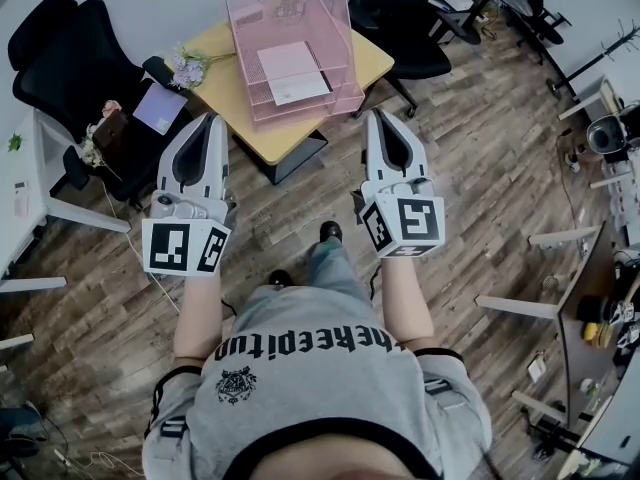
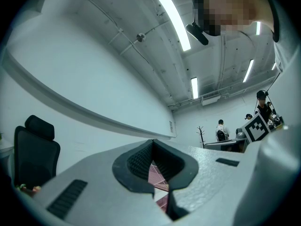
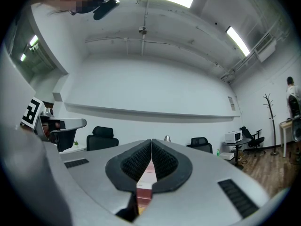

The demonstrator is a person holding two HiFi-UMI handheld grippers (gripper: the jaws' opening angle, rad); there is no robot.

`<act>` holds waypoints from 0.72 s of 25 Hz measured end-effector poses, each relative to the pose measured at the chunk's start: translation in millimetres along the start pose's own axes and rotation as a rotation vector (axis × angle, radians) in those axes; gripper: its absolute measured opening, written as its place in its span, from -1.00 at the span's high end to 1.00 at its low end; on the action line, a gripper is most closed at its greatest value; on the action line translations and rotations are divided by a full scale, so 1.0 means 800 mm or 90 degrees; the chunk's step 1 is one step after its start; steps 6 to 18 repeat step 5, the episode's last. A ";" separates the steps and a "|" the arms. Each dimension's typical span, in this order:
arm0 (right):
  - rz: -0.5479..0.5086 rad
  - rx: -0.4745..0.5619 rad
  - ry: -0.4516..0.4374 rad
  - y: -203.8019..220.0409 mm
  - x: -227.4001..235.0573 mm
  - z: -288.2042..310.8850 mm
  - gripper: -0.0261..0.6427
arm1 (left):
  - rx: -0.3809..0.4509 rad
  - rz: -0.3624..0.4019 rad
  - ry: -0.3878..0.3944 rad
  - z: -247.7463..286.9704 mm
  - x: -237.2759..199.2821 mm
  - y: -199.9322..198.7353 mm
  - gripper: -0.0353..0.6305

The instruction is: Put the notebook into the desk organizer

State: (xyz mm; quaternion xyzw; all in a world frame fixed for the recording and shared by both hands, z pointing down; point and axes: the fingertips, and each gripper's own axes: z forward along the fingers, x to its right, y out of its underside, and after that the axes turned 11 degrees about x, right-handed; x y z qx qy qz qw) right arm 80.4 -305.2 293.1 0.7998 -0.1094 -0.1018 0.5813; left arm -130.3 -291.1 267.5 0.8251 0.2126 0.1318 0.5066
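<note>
A pink wire desk organizer (image 1: 340, 38) stands on a small yellow table (image 1: 235, 98) ahead of me. A pale notebook (image 1: 292, 72) lies flat in its lower tray. A purple notebook-like thing (image 1: 160, 107) rests left of the table, by the black chair. My left gripper (image 1: 211, 120) (image 2: 152, 141) and right gripper (image 1: 372, 116) (image 3: 151, 141) are held side by side short of the table's near edge, pointing toward it. Both are shut with nothing between the tips. Through each gripper's jaw gap only a sliver of the pink organizer (image 2: 157, 175) (image 3: 146, 173) shows.
A small bunch of flowers (image 1: 187, 65) lies on the table's left corner. Black office chairs (image 1: 60, 48) (image 1: 400, 18) stand left and behind the table. White desks (image 1: 25, 208) line the left side, and more furniture (image 1: 600, 298) the right. The floor is wood.
</note>
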 end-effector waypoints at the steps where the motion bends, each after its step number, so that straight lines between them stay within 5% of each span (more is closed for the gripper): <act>1: 0.000 0.000 0.000 -0.001 -0.002 0.000 0.91 | 0.000 0.000 0.000 -0.001 -0.001 0.000 0.88; 18: -0.003 0.001 -0.002 -0.002 -0.007 0.002 0.91 | 0.001 -0.001 0.001 -0.002 -0.005 -0.002 0.88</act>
